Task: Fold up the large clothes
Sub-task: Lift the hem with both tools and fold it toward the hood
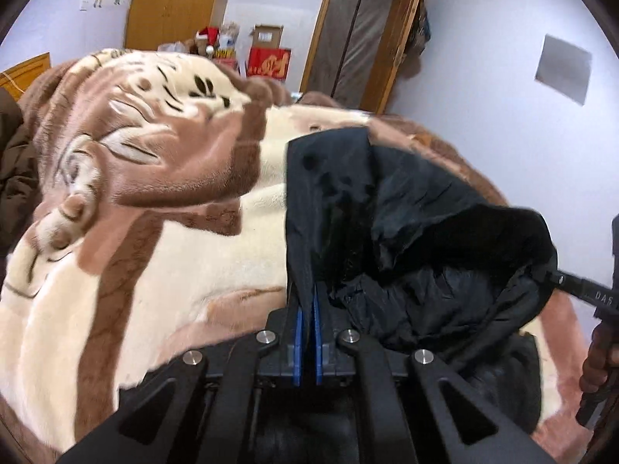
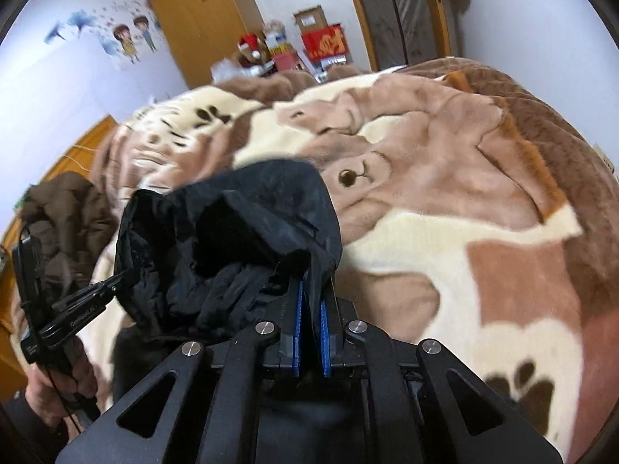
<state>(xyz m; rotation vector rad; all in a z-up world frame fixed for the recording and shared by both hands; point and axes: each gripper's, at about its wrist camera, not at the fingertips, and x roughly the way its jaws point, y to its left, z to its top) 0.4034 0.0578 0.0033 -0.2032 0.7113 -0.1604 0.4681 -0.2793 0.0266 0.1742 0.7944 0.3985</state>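
Note:
A black jacket is held up over the bed, bunched and sagging between both grippers. In the left wrist view, my left gripper is shut on the jacket's left edge, with fabric pinched between the blue pads. My right gripper reaches in from the right edge and clamps the opposite side. In the right wrist view, my right gripper is shut on a fold of the black jacket. My left gripper bites the garment's far side there, with a hand on its handle.
A plush brown-and-cream blanket with animal prints covers the bed. A brown padded coat lies heaped at the bed's left side. Red boxes, a wooden door and a curtained doorway stand along the far wall.

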